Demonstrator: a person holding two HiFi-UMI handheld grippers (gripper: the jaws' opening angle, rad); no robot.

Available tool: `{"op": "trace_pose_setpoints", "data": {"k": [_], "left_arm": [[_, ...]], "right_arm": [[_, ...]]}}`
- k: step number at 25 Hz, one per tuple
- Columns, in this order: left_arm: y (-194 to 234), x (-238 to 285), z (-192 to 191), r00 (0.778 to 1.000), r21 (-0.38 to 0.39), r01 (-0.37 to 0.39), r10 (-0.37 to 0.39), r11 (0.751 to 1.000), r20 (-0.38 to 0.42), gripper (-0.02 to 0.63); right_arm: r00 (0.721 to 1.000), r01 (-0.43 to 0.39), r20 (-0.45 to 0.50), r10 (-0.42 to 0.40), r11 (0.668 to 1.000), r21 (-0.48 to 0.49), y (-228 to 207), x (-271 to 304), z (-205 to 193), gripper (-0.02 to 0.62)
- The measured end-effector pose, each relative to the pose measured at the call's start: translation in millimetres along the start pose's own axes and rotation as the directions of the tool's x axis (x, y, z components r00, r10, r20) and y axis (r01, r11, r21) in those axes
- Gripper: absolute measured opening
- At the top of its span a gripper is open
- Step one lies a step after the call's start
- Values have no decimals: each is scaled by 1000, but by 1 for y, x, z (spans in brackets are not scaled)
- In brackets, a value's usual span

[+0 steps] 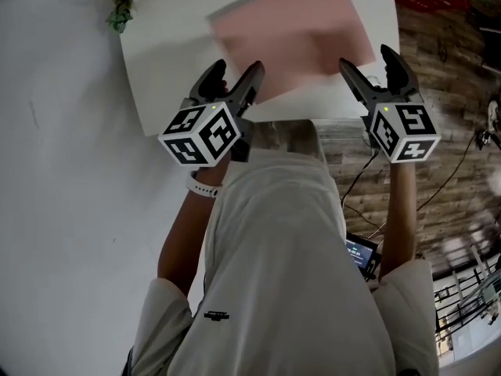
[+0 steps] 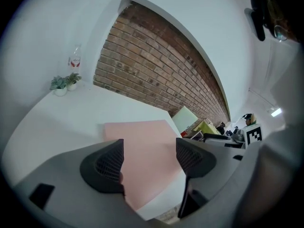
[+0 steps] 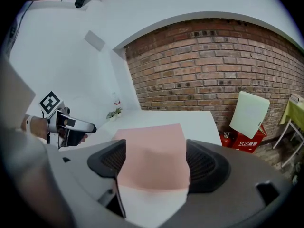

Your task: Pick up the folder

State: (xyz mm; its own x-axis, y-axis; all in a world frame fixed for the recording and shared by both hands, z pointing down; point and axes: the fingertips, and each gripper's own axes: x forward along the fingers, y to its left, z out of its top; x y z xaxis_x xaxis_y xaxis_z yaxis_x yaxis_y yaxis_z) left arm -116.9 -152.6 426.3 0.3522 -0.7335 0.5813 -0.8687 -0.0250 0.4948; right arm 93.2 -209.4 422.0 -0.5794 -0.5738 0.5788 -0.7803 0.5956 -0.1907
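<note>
Pink folder (image 1: 293, 34) flat on white table (image 1: 168, 61), upper centre; left claw (image 1: 239, 69) and right claw (image 1: 366, 57) both open, empty, by its near corners

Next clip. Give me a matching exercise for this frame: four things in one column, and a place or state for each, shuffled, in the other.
Things:
1. folder
2. potted plant
3. pale board
4. left tongs

Place or state:
a. leaning against the brick wall
b. open, gripping nothing
c. lying flat on the white table
d. standing at the table's far corner

Pairs: 1-c, 2-d, 3-a, 4-b
</note>
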Motion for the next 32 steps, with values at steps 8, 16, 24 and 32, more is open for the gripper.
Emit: {"op": "trace_pose_setpoints", "data": {"k": [8,16,24,32], "left_arm": [[19,17,-12,1000,-88,-16,14,996,-18,342],[38,31,-36,996,-128,-58,48,990,-78,345],[49,42,-48,994,-148,-70,57,986,-96,347],[60,58,-62,991,-187,-99,81,977,-102,350]], "right_arm": [[998,-39,-57,38,999,-14,-15,25,-12,442],[982,-102,-161,96,994,-28,-27,53,-39,499],[972,-120,-203,118,993,-1,-43,79,-63,517],[955,-169,-242,172,985,33,-48,102,-81,549]]}}
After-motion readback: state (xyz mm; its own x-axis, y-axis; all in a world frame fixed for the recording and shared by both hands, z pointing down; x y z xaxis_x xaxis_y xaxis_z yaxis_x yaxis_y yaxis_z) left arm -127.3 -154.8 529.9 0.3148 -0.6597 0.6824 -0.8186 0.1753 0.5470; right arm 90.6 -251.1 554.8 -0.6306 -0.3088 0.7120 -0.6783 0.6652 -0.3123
